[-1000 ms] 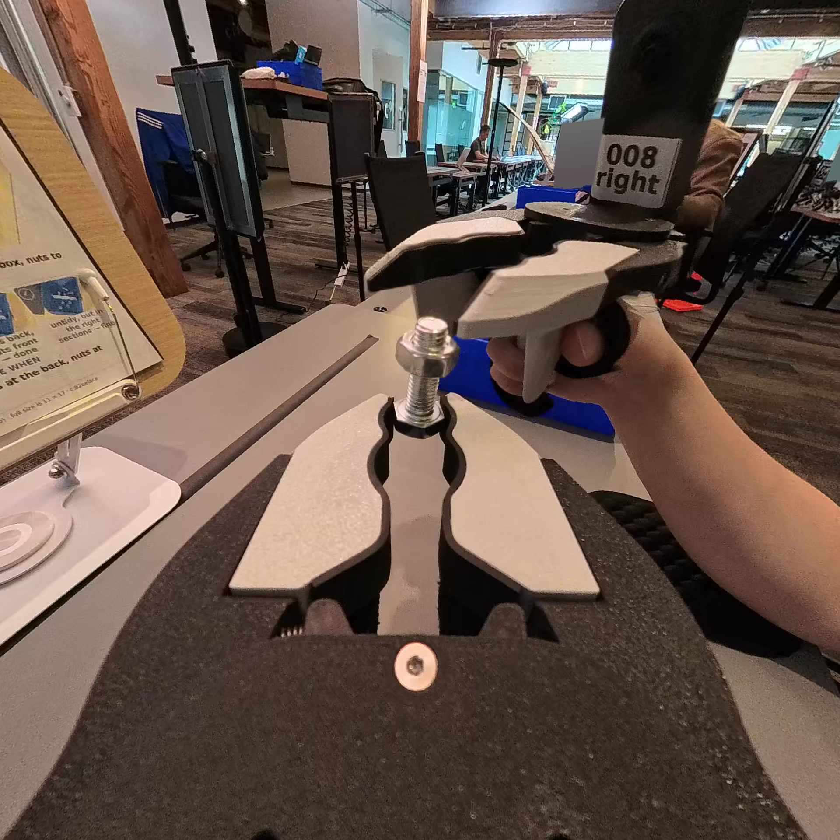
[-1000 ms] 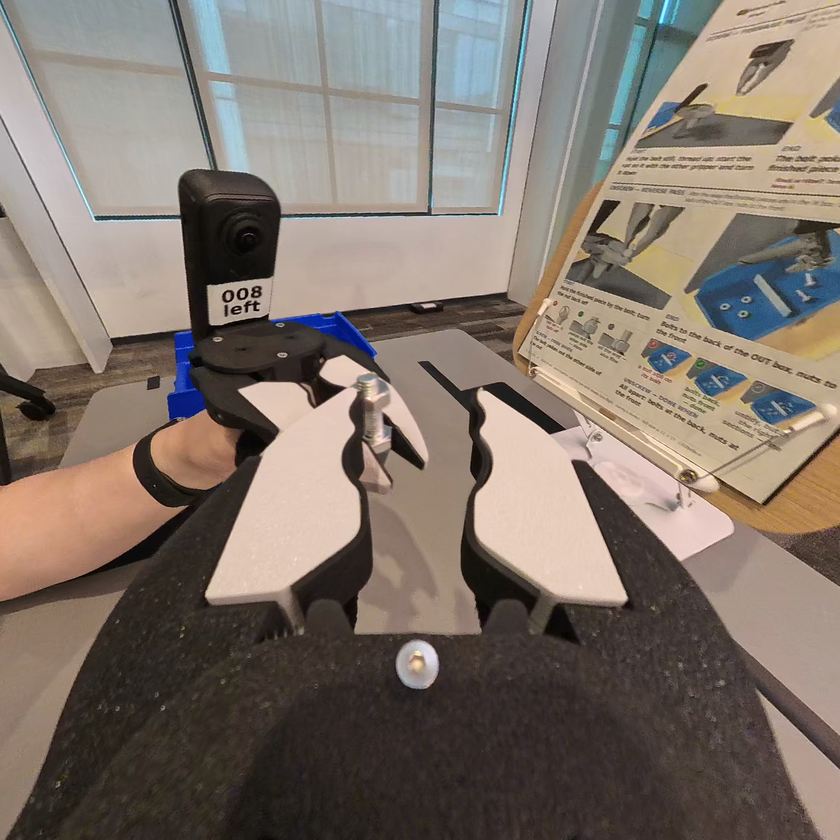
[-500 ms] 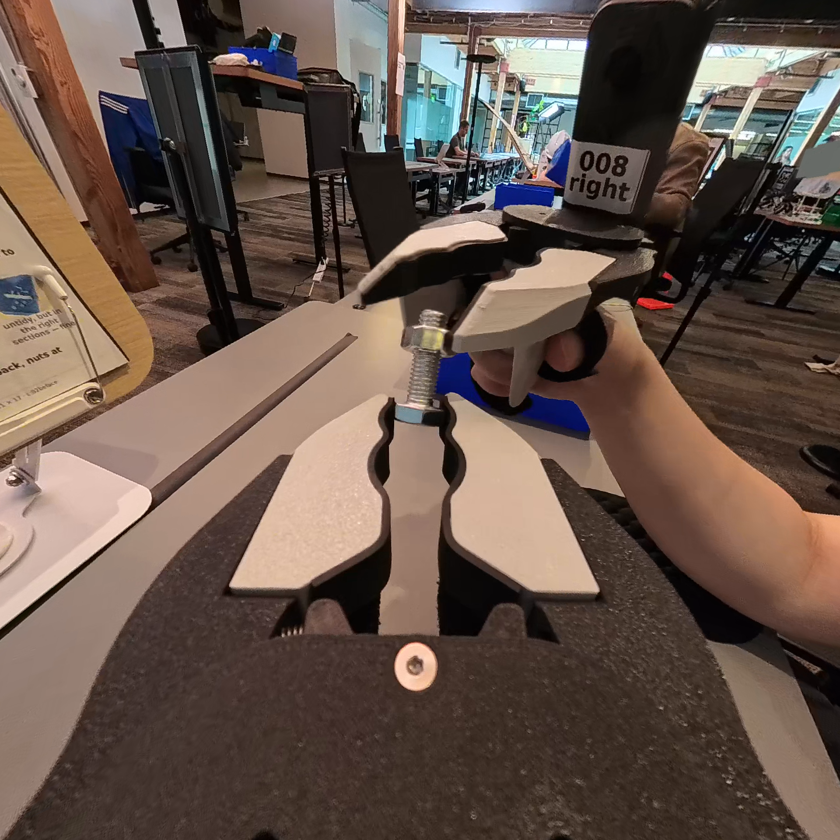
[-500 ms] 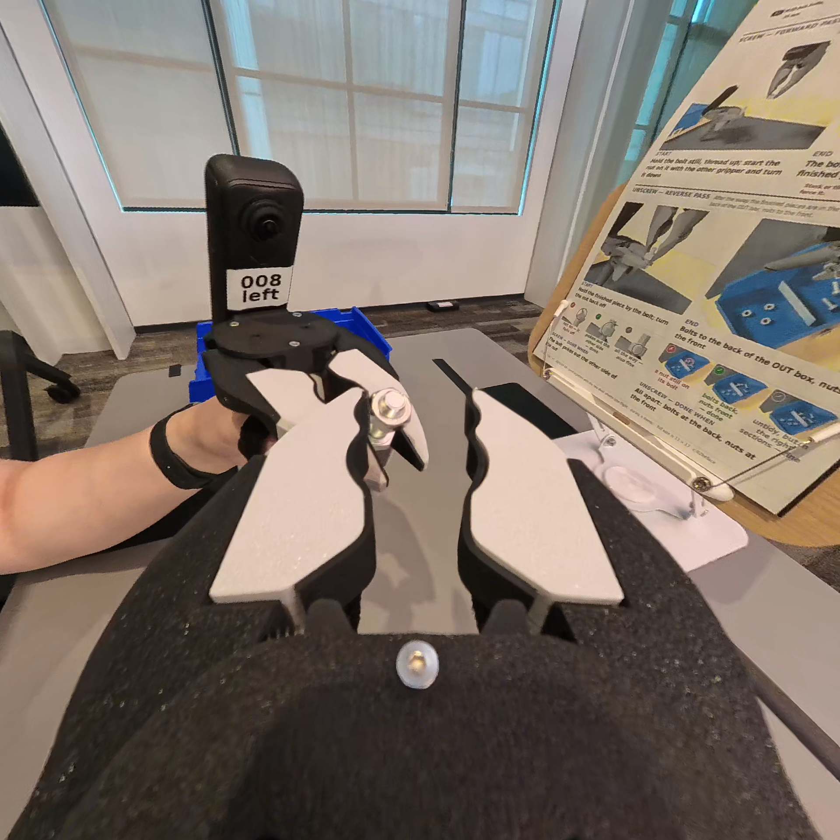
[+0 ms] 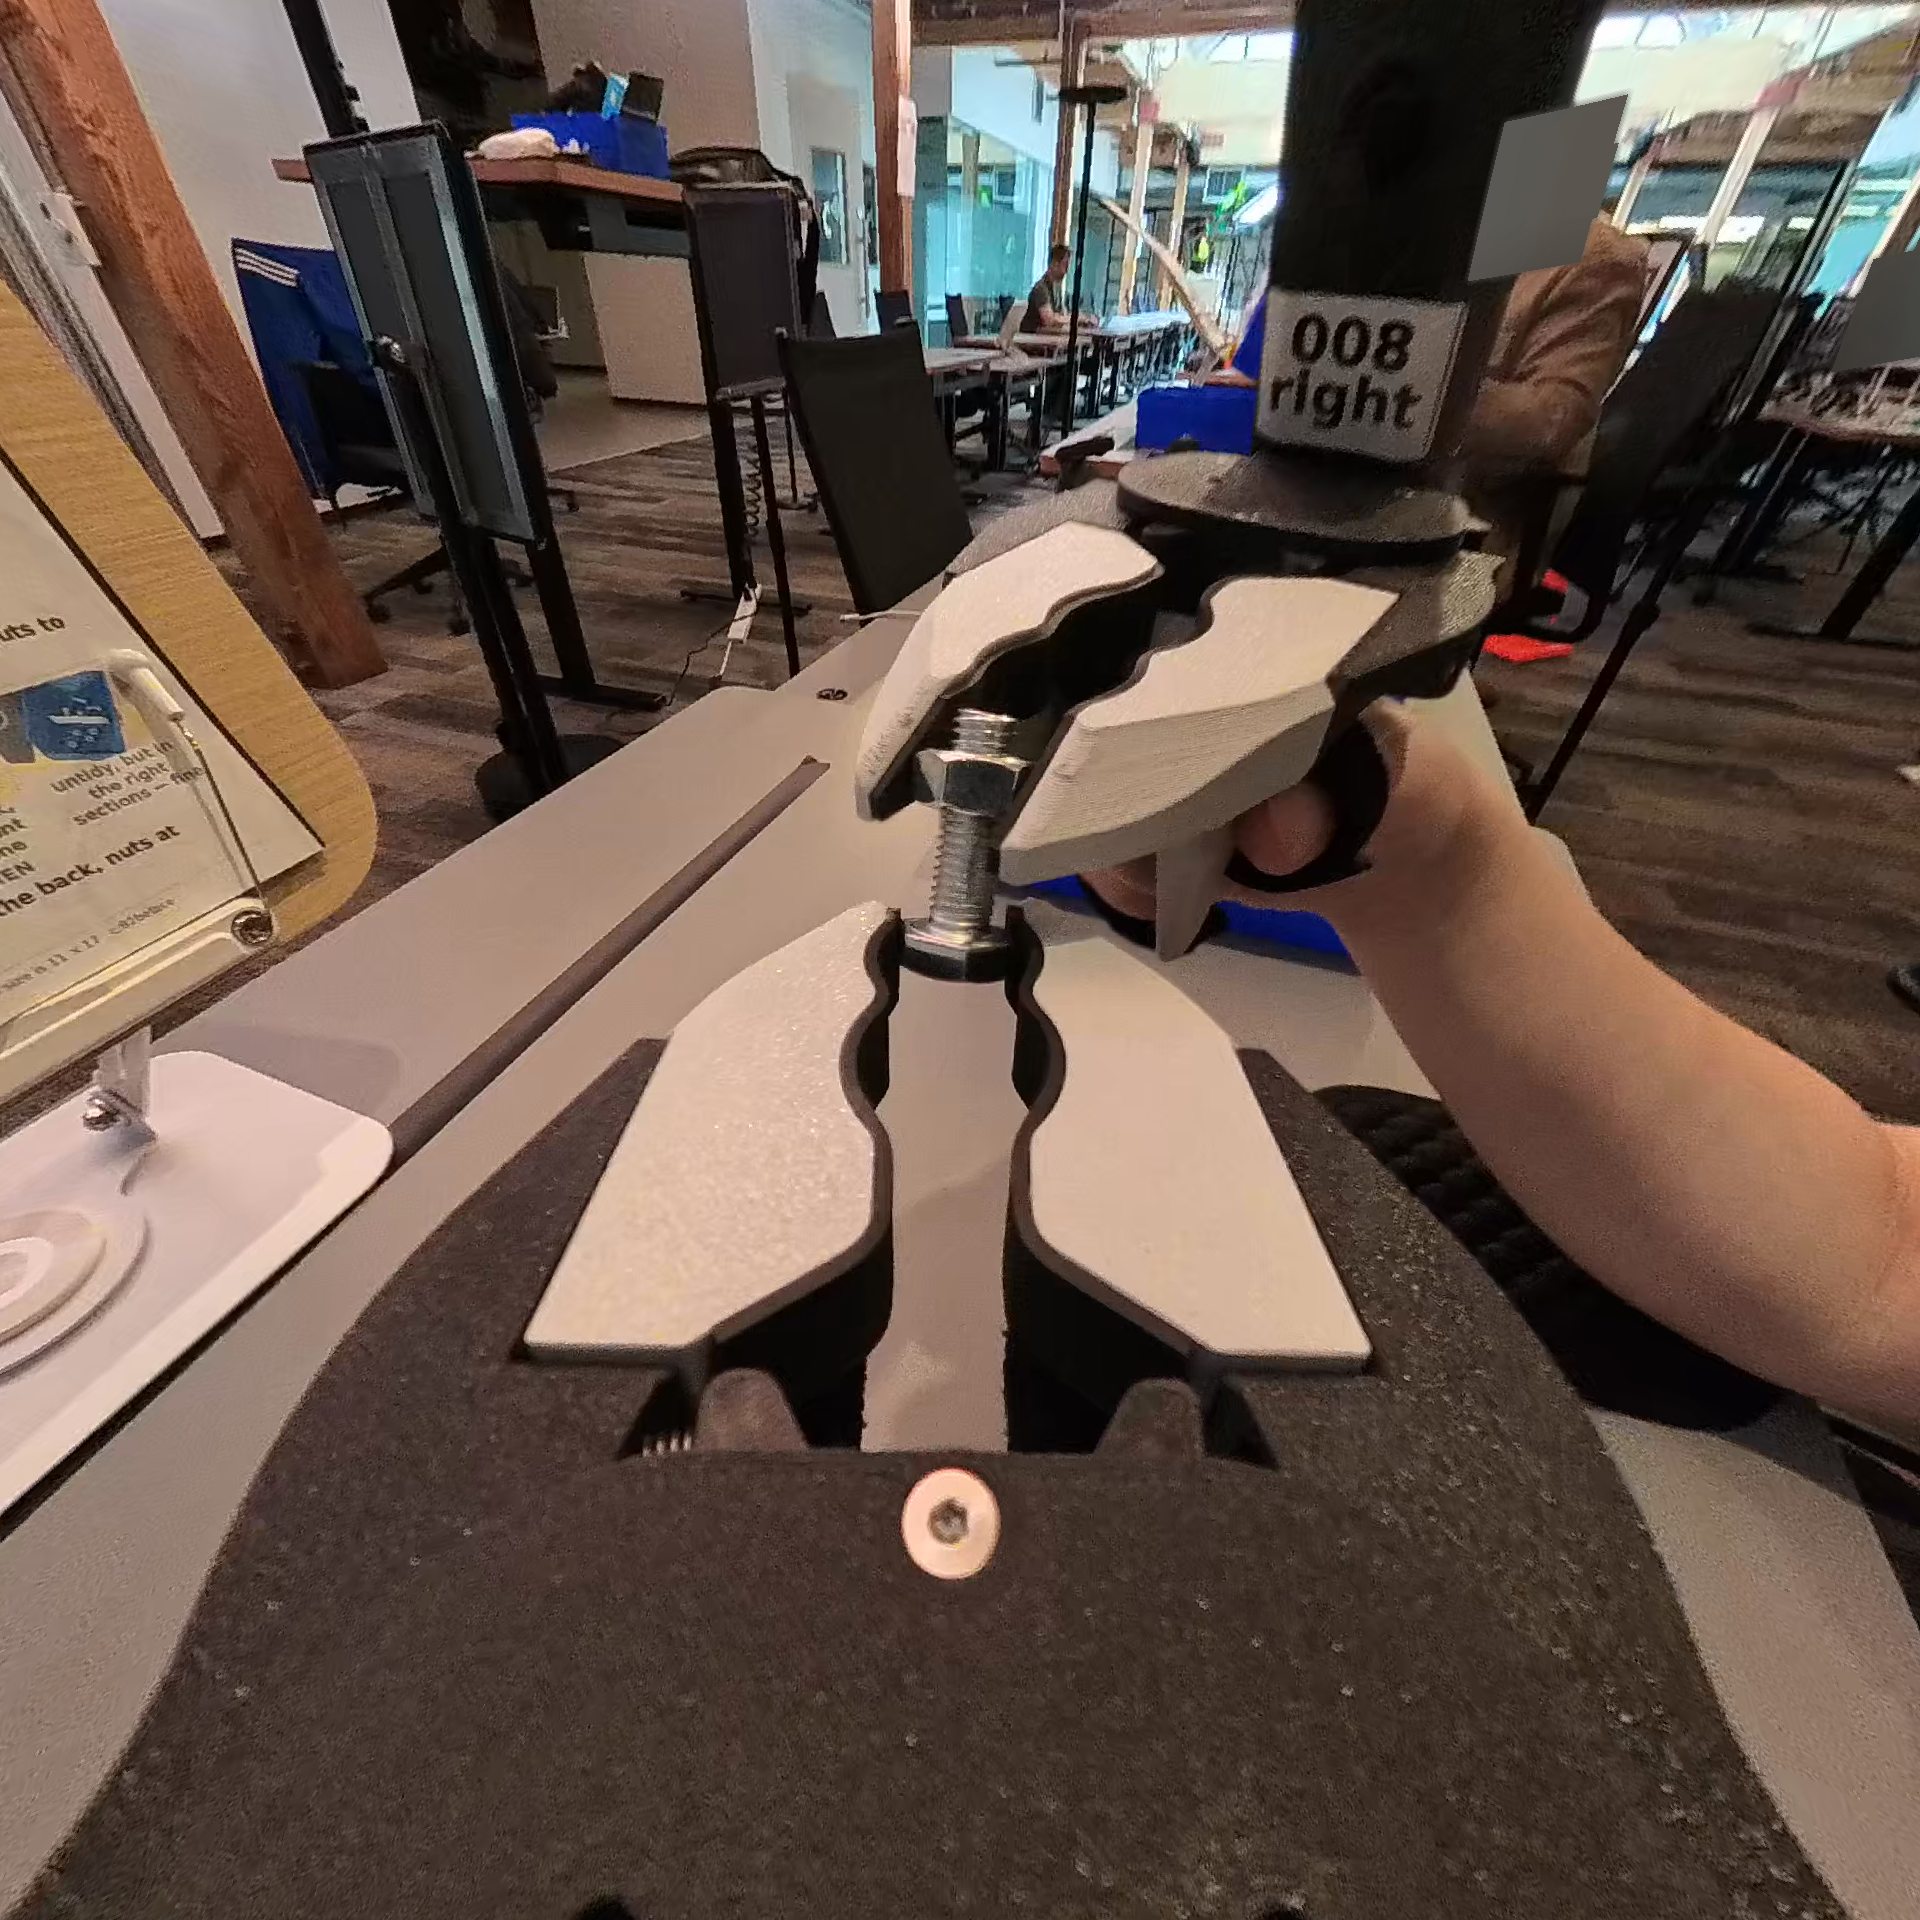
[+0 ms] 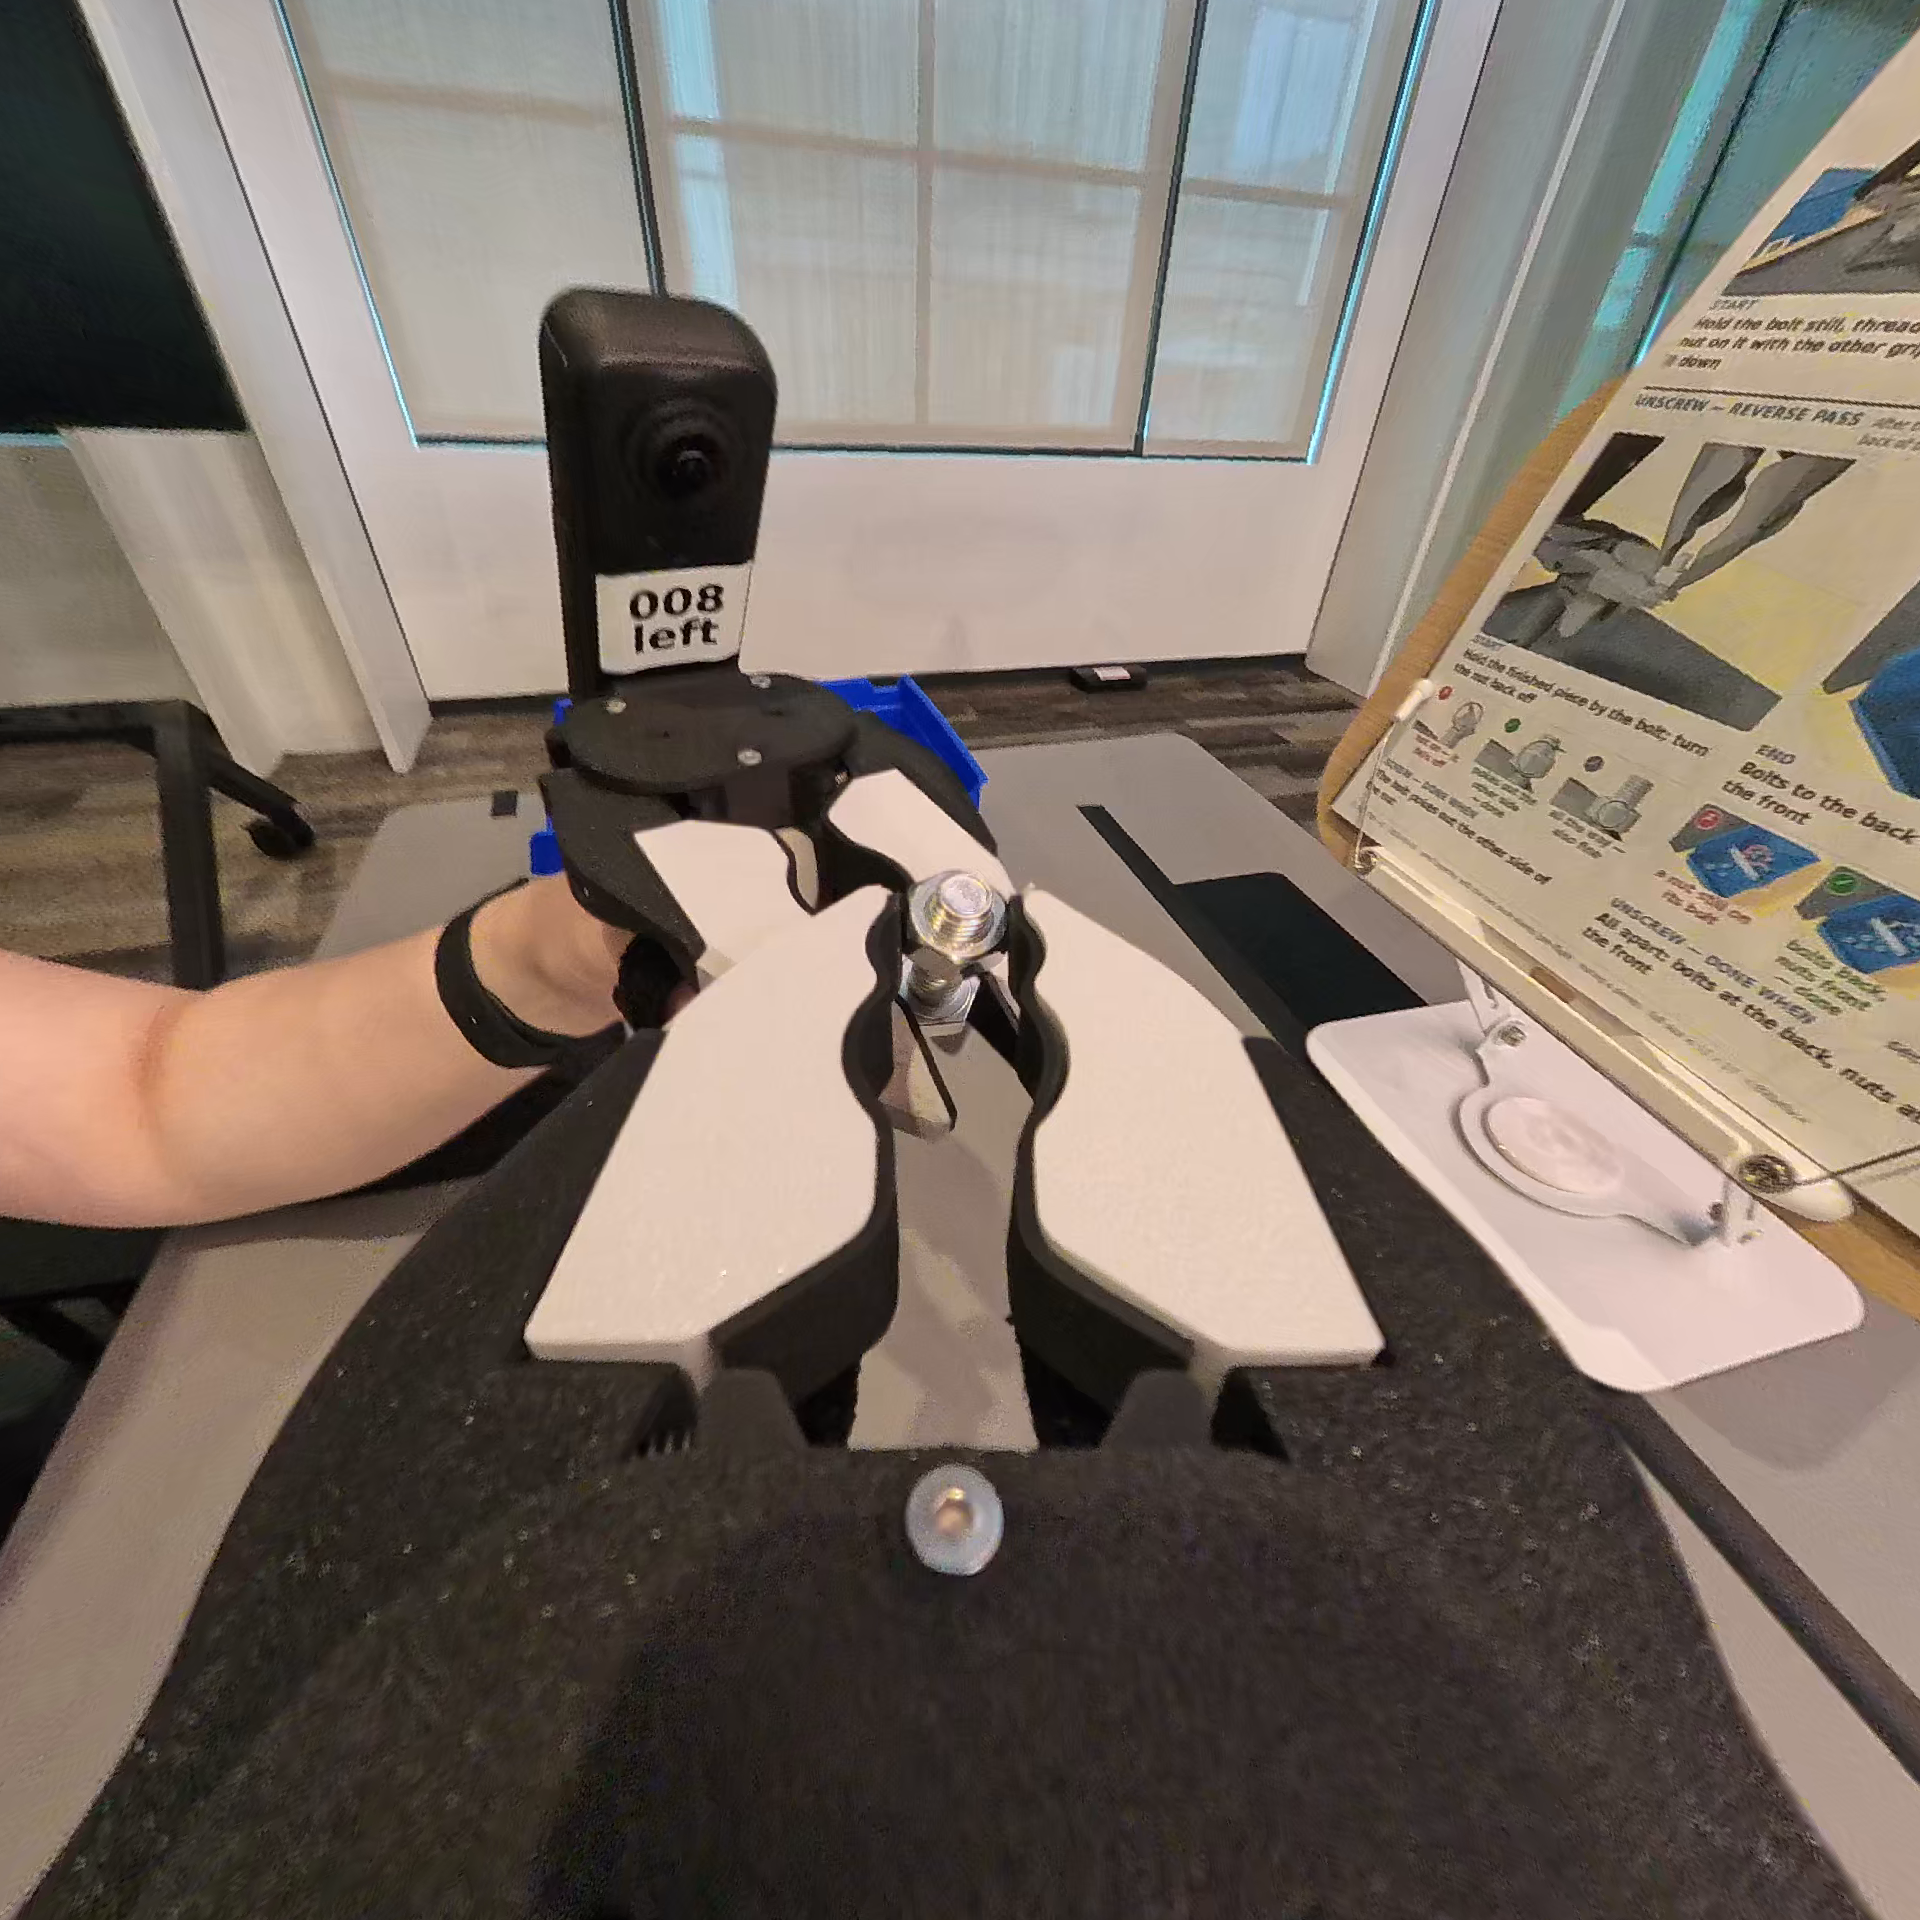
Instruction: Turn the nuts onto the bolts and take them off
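A white sticker with black writing sits on each gripper's black camera post, and a printed instruction sheet on a wooden board (image 6: 1704,727) fills the right edge of the right wrist view. At frame centre, the left gripper (image 5: 954,951) pinches the head of the upright silver threaded bolt (image 5: 964,862); the right gripper (image 6: 958,920) is pressed onto the silver hex nut (image 5: 968,779) near the bolt's top. Below lies a grey table (image 5: 499,997); behind, an open office with a blue bin (image 6: 935,727).

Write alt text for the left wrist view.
The left gripper clamps the hexagonal head of an upright silver threaded steel bolt, while the right gripper, held in a person's hand, closes on the silver hex nut near the bolt's top, above a grey table.
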{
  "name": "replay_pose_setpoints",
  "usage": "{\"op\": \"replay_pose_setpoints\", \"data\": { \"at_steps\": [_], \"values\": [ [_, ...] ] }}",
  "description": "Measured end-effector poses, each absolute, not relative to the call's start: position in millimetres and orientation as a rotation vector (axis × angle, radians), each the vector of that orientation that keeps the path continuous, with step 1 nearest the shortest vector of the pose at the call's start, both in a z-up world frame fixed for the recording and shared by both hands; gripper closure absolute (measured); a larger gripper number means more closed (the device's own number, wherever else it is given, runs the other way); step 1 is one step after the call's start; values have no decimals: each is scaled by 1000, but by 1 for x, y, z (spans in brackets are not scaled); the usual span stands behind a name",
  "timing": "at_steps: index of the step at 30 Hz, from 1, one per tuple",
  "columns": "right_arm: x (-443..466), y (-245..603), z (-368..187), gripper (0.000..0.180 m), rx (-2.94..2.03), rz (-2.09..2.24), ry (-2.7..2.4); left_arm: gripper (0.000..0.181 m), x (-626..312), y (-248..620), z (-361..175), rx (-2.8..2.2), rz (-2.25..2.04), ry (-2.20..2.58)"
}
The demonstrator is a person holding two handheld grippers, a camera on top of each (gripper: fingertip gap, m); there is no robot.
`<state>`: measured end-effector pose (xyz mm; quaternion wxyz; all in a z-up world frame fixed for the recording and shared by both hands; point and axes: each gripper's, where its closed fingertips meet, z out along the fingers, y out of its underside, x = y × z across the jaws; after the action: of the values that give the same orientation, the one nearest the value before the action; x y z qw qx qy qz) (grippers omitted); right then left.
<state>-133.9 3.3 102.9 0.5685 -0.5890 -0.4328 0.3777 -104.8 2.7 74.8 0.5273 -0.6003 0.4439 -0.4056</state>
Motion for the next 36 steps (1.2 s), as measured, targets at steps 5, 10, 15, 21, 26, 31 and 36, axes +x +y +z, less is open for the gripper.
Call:
{"op": "replay_pose_setpoints", "data": {
  "at_steps": [5,10,15,21,26,31,36],
  "values": [
    [-135,2,100,161,-1413,820,-1047,162,-104,2,70,-1446,-882,1106],
    [-137,3,95,161,-1435,797,-1069,162,-101,3,65,-1455,-809,1132],
    [-137,2,96,162,-1425,785,-1072,159,-101,5,68,-1448,-830,1095],
    [-138,1,103,162,-1383,782,-1060,155,-102,3,74,-1434,-891,1068],
    [-139,0,103,162,-1378,797,-1057,156,-100,2,71,-1437,-878,1083],
    [-140,0,102,162,-1379,795,-1065,166,-98,2,70,-1436,-863,1087],
    [-141,-1,104,162,-1359,781,-1068,166,-98,1,73,-1419,-887,1077]
  ]
}}
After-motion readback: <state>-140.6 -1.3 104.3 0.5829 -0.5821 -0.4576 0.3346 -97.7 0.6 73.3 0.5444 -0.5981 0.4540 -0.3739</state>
